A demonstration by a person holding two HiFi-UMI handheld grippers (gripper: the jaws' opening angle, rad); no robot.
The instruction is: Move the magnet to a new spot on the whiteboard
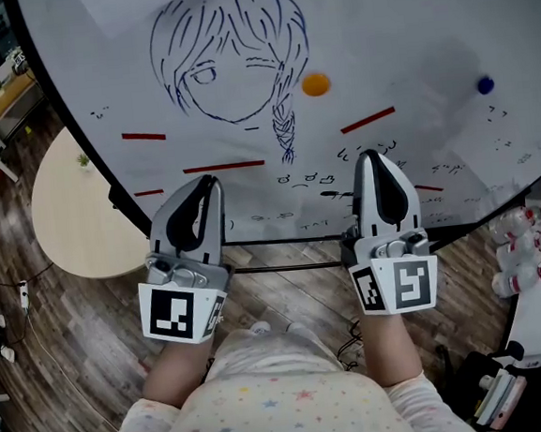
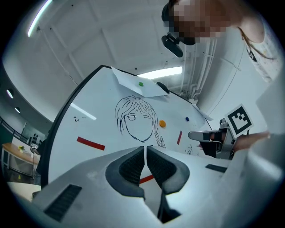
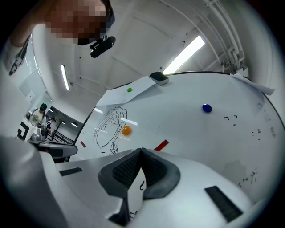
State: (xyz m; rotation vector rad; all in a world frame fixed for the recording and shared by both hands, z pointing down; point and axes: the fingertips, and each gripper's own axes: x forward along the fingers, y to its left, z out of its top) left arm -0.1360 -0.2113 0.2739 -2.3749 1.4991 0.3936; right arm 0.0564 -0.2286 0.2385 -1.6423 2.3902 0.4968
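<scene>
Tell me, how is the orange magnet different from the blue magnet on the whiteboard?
The orange magnet is bright orange; the blue magnet is dark blue. The orange magnet sits just beside the drawn girl; the blue magnet sits far off to the right, away from her. The orange magnet looks bigger than the blue magnet in the head view. Both are round and stick on the whiteboard.

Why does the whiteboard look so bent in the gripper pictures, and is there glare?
Left gripper view: the wide-angle lens bows the whiteboard, and a light streak glares on it. Right gripper view: same bowing, bright streaks across the drawing. Head view: evenly lit, no sharp glare.
</scene>
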